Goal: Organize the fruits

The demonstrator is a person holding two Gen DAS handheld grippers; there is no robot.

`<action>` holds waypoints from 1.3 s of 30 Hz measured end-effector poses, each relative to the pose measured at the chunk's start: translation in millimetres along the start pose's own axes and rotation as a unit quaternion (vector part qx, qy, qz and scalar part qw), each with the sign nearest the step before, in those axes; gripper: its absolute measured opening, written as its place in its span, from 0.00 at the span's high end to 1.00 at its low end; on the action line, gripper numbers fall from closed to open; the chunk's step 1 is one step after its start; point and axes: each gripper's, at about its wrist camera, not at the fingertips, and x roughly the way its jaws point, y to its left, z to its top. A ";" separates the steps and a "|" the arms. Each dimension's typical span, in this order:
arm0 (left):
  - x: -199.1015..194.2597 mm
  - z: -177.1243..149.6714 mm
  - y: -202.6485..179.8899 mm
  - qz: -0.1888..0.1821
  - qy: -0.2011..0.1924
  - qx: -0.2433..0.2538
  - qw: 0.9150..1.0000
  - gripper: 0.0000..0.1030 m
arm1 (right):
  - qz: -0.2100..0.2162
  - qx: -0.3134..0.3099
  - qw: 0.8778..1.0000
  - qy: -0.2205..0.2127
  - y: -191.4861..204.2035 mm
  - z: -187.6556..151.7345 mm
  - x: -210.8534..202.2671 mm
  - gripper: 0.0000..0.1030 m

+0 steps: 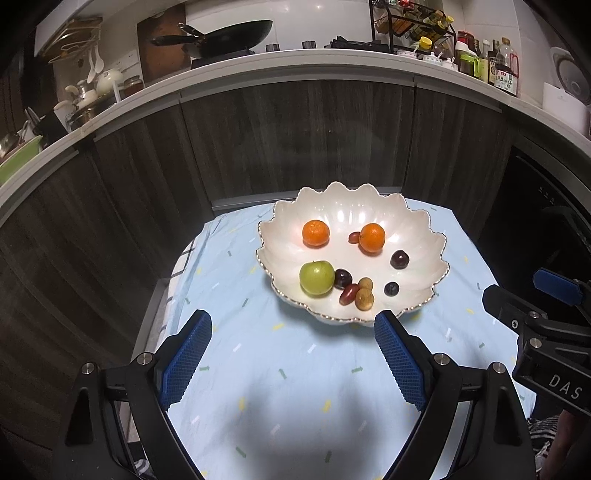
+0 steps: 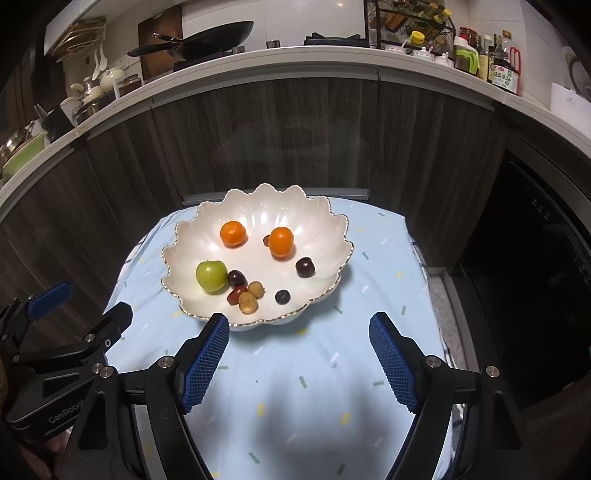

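A white scalloped bowl (image 1: 424, 240) (image 2: 325, 230) stands on a light blue cloth (image 1: 280, 369). In it lie two oranges (image 1: 315, 232) (image 1: 372, 238), a green apple (image 1: 316, 277) (image 2: 211, 276), dark plums (image 1: 399, 259) (image 1: 342, 278), a small dark berry (image 1: 391, 289), two tan longans (image 1: 364, 299) and reddish dates (image 1: 349, 294). My left gripper (image 1: 293, 317) is open and empty, just short of the bowl's near rim. My right gripper (image 2: 299, 317) is open and empty too, near the rim. Each gripper shows at the other view's edge (image 1: 524, 291) (image 2: 85, 304).
Dark wood cabinet fronts (image 1: 295, 140) rise behind the cloth-covered table. The counter above carries a wok (image 1: 229, 35), a bottle rack (image 1: 410, 22), sauce bottles (image 1: 504, 70) and crockery (image 1: 88, 96). A dark appliance (image 2: 535, 240) stands to the right.
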 end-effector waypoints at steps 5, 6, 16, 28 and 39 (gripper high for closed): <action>-15.4 -9.9 1.3 0.002 -0.004 0.001 1.000 0.12 | -0.007 -0.003 1.000 -0.007 2.0 -7.8 -12.6 0.22; -18.5 -11.8 1.6 0.002 -0.005 0.002 1.000 0.12 | -0.007 -0.004 1.000 -0.008 2.3 -9.5 -15.1 0.22; -43.8 -26.6 8.2 0.012 -0.013 -0.001 1.000 0.12 | -0.004 -0.010 1.000 -0.018 9.0 -25.9 -36.8 0.22; -76.6 -45.7 9.9 0.023 -0.036 -0.005 0.999 0.12 | -0.007 0.000 0.999 -0.045 7.9 -45.5 -68.8 0.22; -104.8 -67.0 7.7 0.031 -0.051 -0.004 0.998 0.08 | -0.013 0.014 0.997 -0.073 3.1 -68.2 -99.7 0.22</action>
